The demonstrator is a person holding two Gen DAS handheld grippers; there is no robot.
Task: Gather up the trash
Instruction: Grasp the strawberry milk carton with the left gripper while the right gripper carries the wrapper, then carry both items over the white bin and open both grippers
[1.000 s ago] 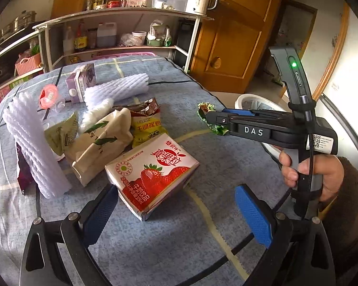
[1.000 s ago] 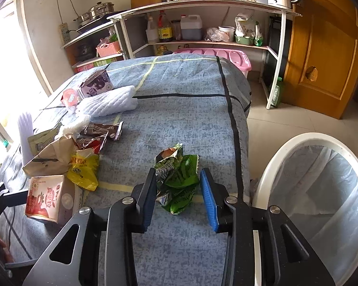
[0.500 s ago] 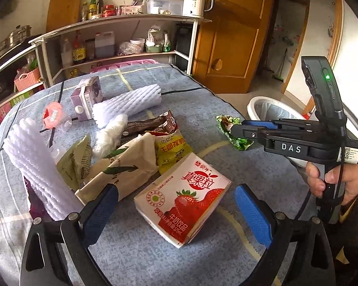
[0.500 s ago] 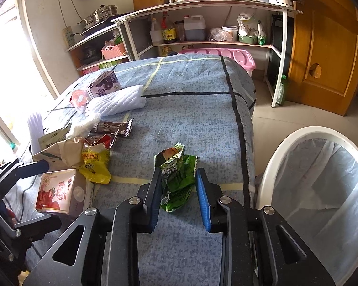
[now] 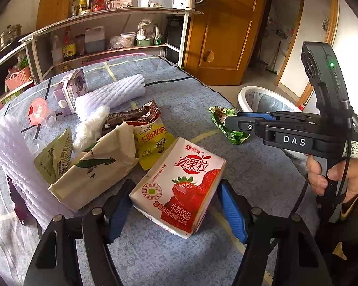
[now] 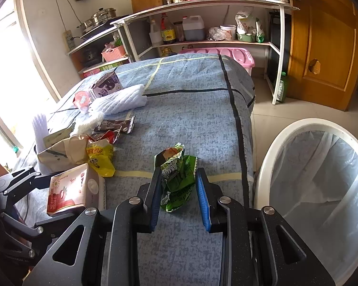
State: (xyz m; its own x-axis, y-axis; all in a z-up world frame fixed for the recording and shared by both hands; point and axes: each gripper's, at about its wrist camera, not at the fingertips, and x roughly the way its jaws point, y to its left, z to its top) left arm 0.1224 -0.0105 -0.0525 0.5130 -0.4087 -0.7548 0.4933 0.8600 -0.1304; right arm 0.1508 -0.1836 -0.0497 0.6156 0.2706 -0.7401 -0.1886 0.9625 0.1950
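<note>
My right gripper (image 6: 179, 186) is shut on a crumpled green wrapper (image 6: 176, 174) and holds it just above the blue tablecloth; it also shows in the left wrist view (image 5: 226, 128). My left gripper (image 5: 174, 205) is open, its blue pads on either side of a strawberry milk carton (image 5: 179, 186) that lies on the table. A white bin (image 6: 317, 190) with a clear liner stands on the floor to the right of the table.
A pile of trash lies at the table's left: a beige paper bag (image 5: 95, 164), a yellow packet (image 5: 150, 143), a brown wrapper (image 5: 131, 116), white foam sleeves (image 5: 112, 93), a purple carton (image 5: 71, 88). Shelves and a wooden door stand behind.
My right gripper has closed on the green wrapper and lifted it slightly. My left gripper has moved forward so the strawberry carton sits between its pads.
</note>
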